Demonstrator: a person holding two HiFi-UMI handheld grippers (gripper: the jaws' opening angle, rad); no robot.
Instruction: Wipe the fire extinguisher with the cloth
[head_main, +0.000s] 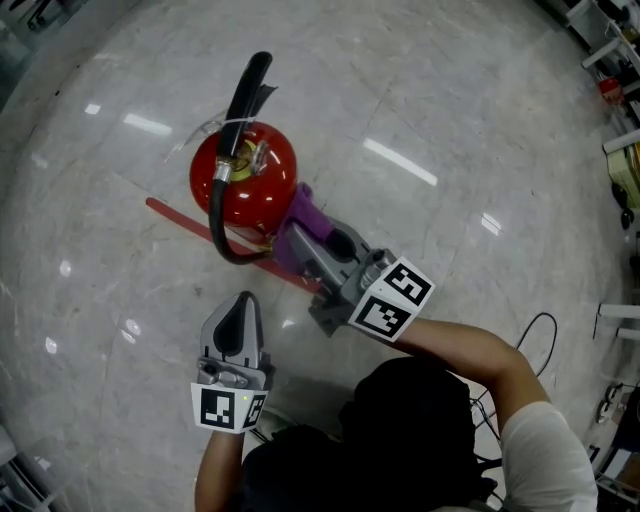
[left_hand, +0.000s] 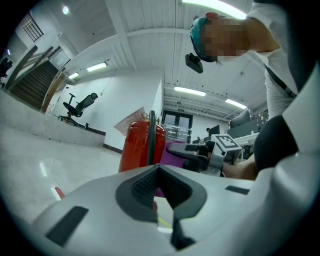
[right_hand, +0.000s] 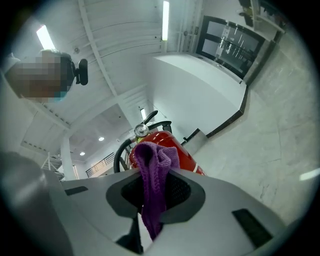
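Closest to the lens is the person's head (head_main: 410, 420), both forearms reaching forward. Left gripper (head_main: 243, 300) hovers above the marble floor (head_main: 480, 120), jaws clenched together on nothing; well ahead of it stands the red fire extinguisher (head_main: 262, 160), upright. Right gripper (head_main: 305, 245), off to the left gripper's right, is clamped on the purple cloth (head_main: 302, 212). The cloth bunches past its jaws and presses against the near side of the cylinder, directly in front. A black hose (head_main: 214, 215) loops from the valve down the extinguisher's side. A white tag (head_main: 232, 124) hangs at the neck; its print is too small to read. Marker cubes (head_main: 392, 298) carry black-and-white squares only.
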